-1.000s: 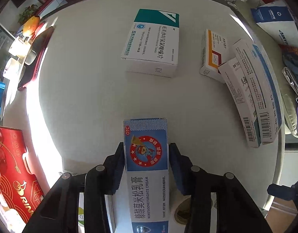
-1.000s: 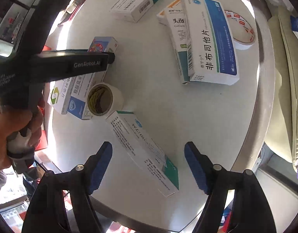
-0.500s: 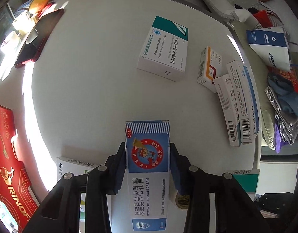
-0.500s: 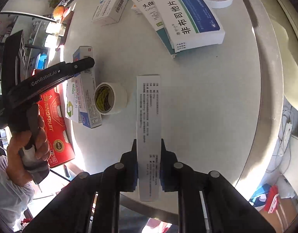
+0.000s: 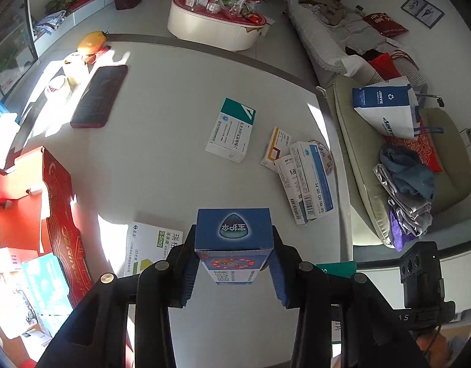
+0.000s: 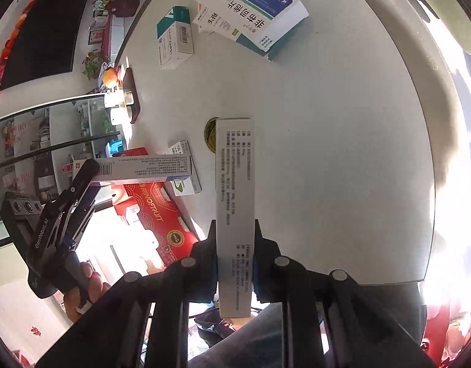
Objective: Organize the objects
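I had the left gripper (image 5: 233, 263) clamped on a blue box (image 5: 233, 230), its end flap facing the camera at lower centre of the left wrist view, lifted clear of the round white table (image 5: 174, 141). In the right wrist view that same gripper showed at the left edge, gripped by a hand (image 6: 85, 288), the box sticking out level above a red carton (image 6: 161, 214). My right gripper (image 6: 235, 260) was pinched tight on a long white box (image 6: 233, 199), running up the middle of the frame and hiding part of a tape roll (image 6: 210, 135) on the table. A green-topped box (image 5: 232, 128) lay at table centre. A stack of blue-and-white boxes (image 5: 309, 181) sat near the right rim, and a green-and-white box (image 5: 152, 251) lay at lower left beside the carton. A dark phone (image 5: 98, 96) rested at upper left.
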Demonstrator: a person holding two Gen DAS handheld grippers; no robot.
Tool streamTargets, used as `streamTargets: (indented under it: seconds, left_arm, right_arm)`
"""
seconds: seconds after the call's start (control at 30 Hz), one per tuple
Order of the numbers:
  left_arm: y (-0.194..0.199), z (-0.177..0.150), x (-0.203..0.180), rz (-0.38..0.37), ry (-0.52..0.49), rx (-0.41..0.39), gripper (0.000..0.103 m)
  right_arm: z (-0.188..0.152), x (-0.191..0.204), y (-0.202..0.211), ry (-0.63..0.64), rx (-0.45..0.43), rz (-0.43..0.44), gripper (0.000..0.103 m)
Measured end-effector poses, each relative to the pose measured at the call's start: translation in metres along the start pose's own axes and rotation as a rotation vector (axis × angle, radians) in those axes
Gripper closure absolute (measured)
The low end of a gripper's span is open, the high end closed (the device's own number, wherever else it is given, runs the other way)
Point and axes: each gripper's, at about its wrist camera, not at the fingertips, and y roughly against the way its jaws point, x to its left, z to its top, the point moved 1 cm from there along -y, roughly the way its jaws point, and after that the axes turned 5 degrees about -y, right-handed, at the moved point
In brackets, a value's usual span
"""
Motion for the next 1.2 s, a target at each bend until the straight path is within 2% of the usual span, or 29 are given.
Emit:
streamTargets:
  seconds: [0.17,0.4,1.2]
  left_arm:
    - [0.038,-0.010,-0.006,-0.003,-0.035,-0.052,0.059]
    - [0.067,-0.020,-0.018,0.023,-0.138,-0.077,0.059]
    - [0.083,-0.036,-0.014,0.026,-0.142,-0.112,0.059]
  right_arm:
    - [-0.020,-0.005,0.005,-0.038,0.006,0.058,0.086]
    - [-0.026,0.003,0.001,-0.084,0.005,0.117,0.086]
    - [-0.034,0.012,-0.010,-0.088,0.009,0.103,0.086]
